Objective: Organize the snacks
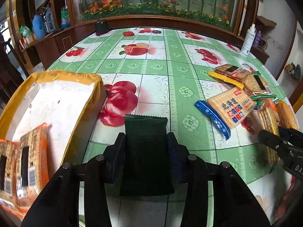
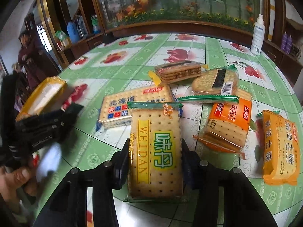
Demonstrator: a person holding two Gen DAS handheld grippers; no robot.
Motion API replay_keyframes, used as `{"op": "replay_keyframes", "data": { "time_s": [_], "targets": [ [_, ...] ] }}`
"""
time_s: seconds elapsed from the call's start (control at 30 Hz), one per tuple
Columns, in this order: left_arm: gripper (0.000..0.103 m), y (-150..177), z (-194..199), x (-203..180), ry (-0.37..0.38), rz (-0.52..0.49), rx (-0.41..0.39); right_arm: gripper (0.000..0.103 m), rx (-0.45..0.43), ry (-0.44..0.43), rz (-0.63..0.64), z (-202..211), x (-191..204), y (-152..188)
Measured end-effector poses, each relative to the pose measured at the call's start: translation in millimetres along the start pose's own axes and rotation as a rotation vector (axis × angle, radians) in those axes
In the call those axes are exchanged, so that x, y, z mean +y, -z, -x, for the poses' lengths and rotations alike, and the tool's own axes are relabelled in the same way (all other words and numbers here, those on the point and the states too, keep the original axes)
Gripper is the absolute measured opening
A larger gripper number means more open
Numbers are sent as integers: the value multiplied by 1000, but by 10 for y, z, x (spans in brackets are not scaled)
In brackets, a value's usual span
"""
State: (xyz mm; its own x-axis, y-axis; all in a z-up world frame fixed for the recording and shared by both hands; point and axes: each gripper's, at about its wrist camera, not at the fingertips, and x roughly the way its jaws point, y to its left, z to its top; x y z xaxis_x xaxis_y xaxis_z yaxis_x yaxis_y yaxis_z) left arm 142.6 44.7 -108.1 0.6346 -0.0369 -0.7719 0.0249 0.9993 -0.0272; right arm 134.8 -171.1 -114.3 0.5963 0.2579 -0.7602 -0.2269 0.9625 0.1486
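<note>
My left gripper [image 1: 146,143] pinches a dark green packet [image 1: 146,151] above the tablecloth [image 1: 151,68], beside the box [image 1: 56,94]. My right gripper [image 2: 154,151] clamps the WEIDAN cracker pack [image 2: 155,151], label upward.

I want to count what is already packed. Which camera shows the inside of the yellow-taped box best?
The left wrist view: the box sits close, its white interior open to the camera, with two orange cracker packs inside at the near end. In the right wrist view the box is small, blurred and partly behind the left gripper, contents unreadable.

Bare tablecloth [image 1: 151,70] lies open between box [image 1: 56,94] and cracker packets [image 1: 233,106].
</note>
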Motion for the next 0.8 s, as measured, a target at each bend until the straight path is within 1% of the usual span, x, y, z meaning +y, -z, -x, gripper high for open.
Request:
{"op": "replay_keyframes", "data": {
  "time_s": [0.1, 0.17, 0.3, 0.4, 0.6, 0.8],
  "targets": [
    [42, 47, 90, -11, 8, 12, -16, 48, -29, -40, -20, 77, 8, -9],
    [42, 81, 170, -31, 15, 19, -32, 48, -43, -86, -38, 122, 16, -11],
    [42, 124, 334, -74, 16, 16, -70, 48, -65, -143, -41, 178, 90, -15],
    [42, 142, 479, -80, 15, 16, -104, 48, -81, -154, -32, 220, 145, -14],
    [42, 161, 737, -103, -22, -3, -164, 48, -117, -197, -38, 336, 192, -13],
    [42, 174, 876, -83, -53, -3, -200, 48, -170, -233, -24, 520, 347, 3]
  ]
}}
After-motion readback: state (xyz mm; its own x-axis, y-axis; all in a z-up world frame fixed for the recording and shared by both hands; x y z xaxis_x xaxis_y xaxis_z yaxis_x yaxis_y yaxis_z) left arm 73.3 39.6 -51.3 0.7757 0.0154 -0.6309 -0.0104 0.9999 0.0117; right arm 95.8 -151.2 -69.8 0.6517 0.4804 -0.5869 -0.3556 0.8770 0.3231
